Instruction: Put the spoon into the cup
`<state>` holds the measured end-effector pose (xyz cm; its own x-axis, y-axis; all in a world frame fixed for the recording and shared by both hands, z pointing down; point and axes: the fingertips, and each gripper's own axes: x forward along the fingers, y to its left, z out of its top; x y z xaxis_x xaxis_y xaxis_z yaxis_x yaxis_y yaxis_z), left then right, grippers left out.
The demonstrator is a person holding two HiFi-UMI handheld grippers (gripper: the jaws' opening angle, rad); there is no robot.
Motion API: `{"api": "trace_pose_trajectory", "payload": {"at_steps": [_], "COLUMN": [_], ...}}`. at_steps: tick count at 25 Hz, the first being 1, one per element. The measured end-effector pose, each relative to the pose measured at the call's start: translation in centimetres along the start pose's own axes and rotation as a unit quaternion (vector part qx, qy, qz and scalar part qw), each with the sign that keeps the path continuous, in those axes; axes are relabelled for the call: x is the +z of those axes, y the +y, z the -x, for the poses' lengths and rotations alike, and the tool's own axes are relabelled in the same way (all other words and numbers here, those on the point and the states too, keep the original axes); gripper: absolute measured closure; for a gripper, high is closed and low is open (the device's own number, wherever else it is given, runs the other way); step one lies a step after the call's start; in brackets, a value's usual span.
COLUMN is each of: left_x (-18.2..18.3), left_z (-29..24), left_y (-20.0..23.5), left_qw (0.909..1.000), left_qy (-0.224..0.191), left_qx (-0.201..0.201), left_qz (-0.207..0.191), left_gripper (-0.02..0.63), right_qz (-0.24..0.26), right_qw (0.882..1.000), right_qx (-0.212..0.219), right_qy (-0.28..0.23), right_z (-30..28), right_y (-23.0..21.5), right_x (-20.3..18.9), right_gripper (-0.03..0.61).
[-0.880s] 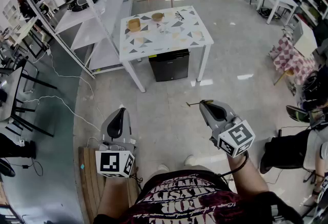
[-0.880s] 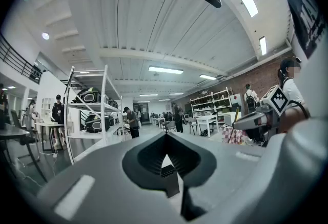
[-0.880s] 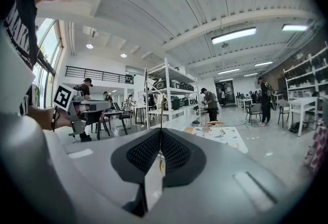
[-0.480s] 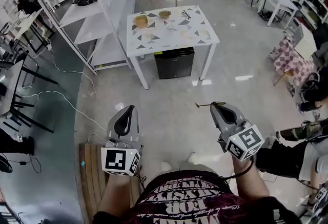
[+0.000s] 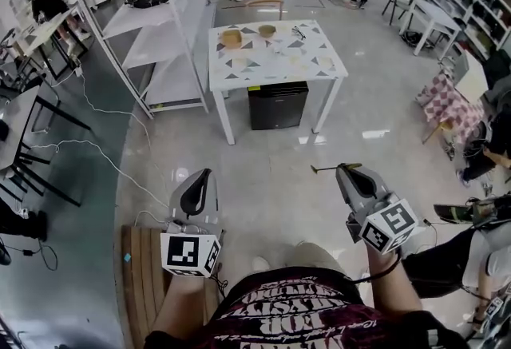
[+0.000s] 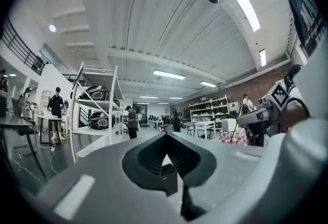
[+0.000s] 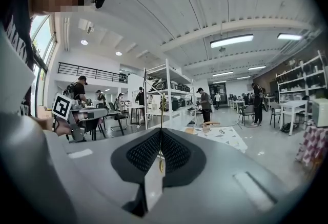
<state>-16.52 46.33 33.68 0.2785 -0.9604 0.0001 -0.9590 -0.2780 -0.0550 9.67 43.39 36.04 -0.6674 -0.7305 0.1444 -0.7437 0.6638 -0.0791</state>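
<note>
My right gripper [image 5: 343, 168] is shut on a thin gold spoon [image 5: 326, 169], whose handle sticks out to the left of the jaws. In the right gripper view the spoon [image 7: 161, 115] shows as a thin upright line pinched between the shut jaws of the right gripper [image 7: 161, 133]. My left gripper [image 5: 201, 174] is shut with nothing in it; its jaws meet in the left gripper view [image 6: 165, 138]. Far ahead stands a white patterned table [image 5: 311, 64] with two tan round vessels [image 5: 231, 37] [image 5: 267, 29]. Which one is the cup I cannot tell.
A black box [image 5: 278, 104] sits under the table. A white metal rack [image 5: 160, 28] runs along the left, with cables [image 5: 104, 156] on the floor. A wooden pallet [image 5: 140, 283] lies by my left foot. People stand at the back, and a seated person is at the right.
The table has come closer and shifted right in the head view as I walk toward it. Both grippers stay shut, the right one still holding the spoon.
</note>
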Motion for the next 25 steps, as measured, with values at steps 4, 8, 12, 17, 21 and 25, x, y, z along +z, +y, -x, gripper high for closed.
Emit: {"api": "trace_pose_trajectory", "payload": {"at_steps": [4, 8, 12, 17, 21, 25], "left_x": [0.6, 0.4, 0.3, -1.0, -1.6, -3.0], "left_z": [0.7, 1.1, 1.0, -0.2, -1.9, -3.9], "left_y": [1.2, 3.0, 3.9, 4.1, 3.8, 3.8], "left_qw": [1.0, 0.9997, 0.9996, 0.9997, 0.9997, 0.9993], "left_qy": [-0.004, -0.009, -0.008, 0.003, 0.016, 0.022], "left_qx": [0.003, 0.019, 0.025, 0.018, 0.006, -0.008], "left_qz": [0.002, 0.007, 0.007, 0.015, 0.019, 0.03], "left_gripper": [0.614, 0.614, 0.614, 0.614, 0.614, 0.614], "right_qz": [0.002, -0.003, -0.004, -0.01, -0.018, -0.024], "right_qw": [1.0, 1.0, 1.0, 1.0, 1.0, 1.0], "right_qx": [-0.002, 0.001, 0.004, 0.003, -0.005, -0.01], "right_qy": [0.001, 0.001, -0.008, -0.004, 0.0, 0.002], "right_z": [-0.5, -1.7, -2.6, -3.4, -4.0, -4.8], "right_y": [0.8, 1.0, 1.1, 0.5, -0.9, -2.4], "right_x": [0.2, 0.0, 0.4, -0.2, -0.6, -0.9], "right_gripper": [0.545, 0.545, 0.545, 0.545, 0.545, 0.545]}}
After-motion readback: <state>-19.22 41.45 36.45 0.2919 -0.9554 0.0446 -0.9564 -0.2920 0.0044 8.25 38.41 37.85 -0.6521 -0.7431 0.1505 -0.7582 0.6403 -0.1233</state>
